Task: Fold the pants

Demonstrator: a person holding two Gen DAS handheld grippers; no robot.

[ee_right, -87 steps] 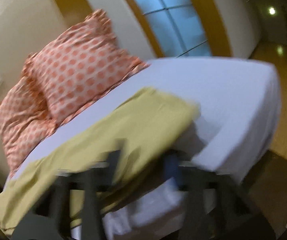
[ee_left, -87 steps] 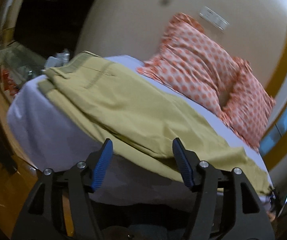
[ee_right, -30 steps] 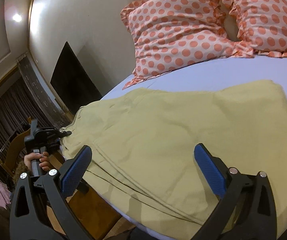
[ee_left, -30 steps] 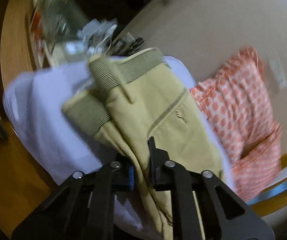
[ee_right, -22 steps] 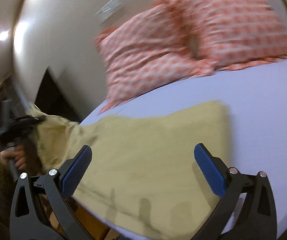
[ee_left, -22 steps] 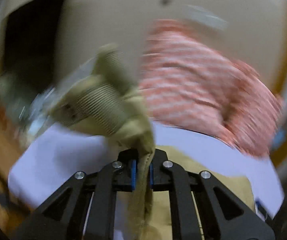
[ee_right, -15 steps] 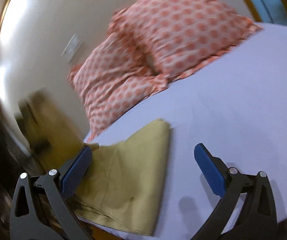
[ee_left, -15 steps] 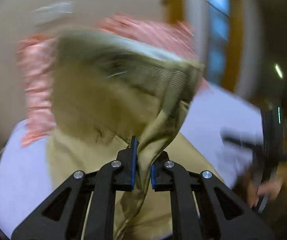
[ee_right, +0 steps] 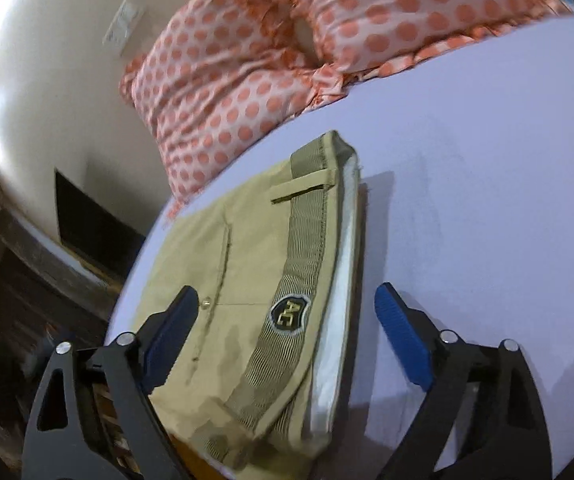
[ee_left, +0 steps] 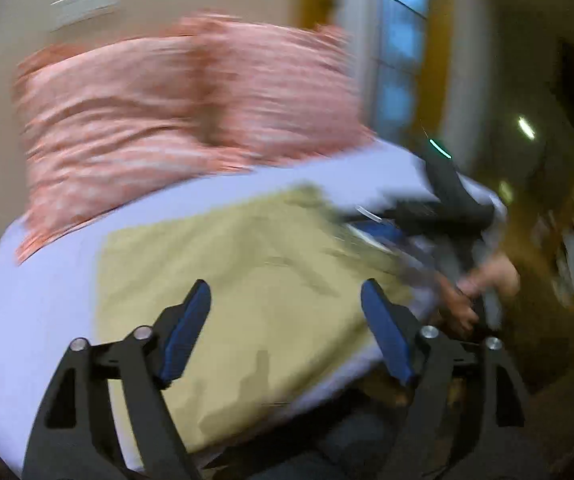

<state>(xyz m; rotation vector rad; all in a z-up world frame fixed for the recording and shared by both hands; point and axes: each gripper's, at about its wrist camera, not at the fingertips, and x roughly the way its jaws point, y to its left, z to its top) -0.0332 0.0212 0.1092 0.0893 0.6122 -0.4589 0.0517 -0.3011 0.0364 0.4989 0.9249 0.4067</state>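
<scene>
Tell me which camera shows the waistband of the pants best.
The right wrist view. There the waistband is sharp, with its ribbed elastic, belt loop and badge running along the fold of the pants. The left wrist view is motion-blurred and shows only a plain tan expanse.

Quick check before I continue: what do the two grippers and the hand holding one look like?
Both the left gripper and right gripper have black skeletal frames with triangular cut-outs, silver bolts and ribbed blue pads. A bare hand grips the right one's black handle.
</scene>
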